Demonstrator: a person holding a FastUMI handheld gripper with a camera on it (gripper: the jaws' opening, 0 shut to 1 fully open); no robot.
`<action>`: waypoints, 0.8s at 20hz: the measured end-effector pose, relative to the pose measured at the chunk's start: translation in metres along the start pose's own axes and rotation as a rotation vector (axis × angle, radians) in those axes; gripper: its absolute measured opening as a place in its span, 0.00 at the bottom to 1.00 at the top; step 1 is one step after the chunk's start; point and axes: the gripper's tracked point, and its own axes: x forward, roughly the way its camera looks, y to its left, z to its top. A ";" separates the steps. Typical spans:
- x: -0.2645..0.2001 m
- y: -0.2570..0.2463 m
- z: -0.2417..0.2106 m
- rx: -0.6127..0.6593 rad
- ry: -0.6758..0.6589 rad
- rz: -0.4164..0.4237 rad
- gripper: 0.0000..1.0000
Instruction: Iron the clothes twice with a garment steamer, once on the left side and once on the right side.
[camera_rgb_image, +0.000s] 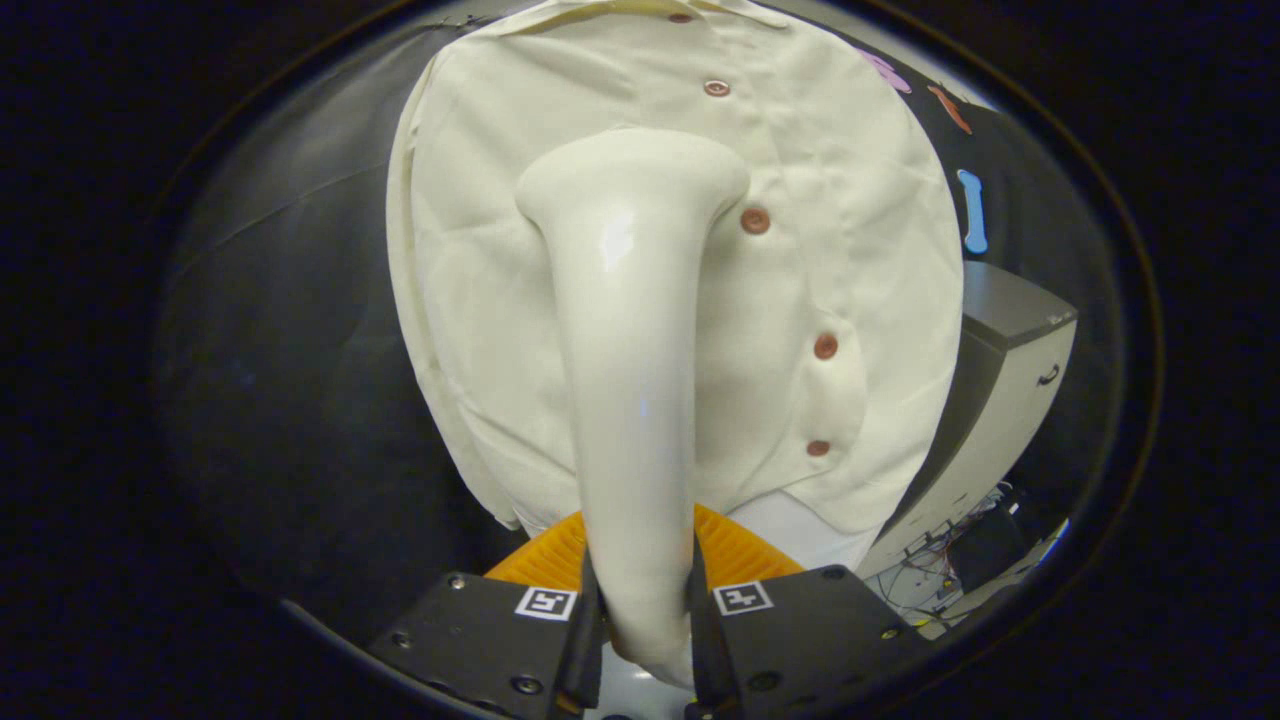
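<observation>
Gripper view: my claw (645, 640) clamped on garment steamer (630, 350), both fingers (585, 640) pressing its handle from either side. Steamer body runs straight ahead from between fingers, flared head at far end lying against shirt (850, 200), just beside button row (755, 220). Cream shirt hangs directly ahead, fills most of what's beyond fingers, buttons running down right of steamer head. Orange ribbed object (735, 550) just beyond fingers, below shirt hem. Grey-white cabinet (1010, 380) off to right, cable tangle (945, 550) near its foot.
</observation>
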 end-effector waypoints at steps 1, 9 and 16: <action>0.004 0.000 -0.010 0.002 0.019 0.000 0.35; 0.021 0.004 -0.074 0.051 0.138 0.017 0.35; 0.015 0.007 -0.076 0.073 0.221 0.033 0.34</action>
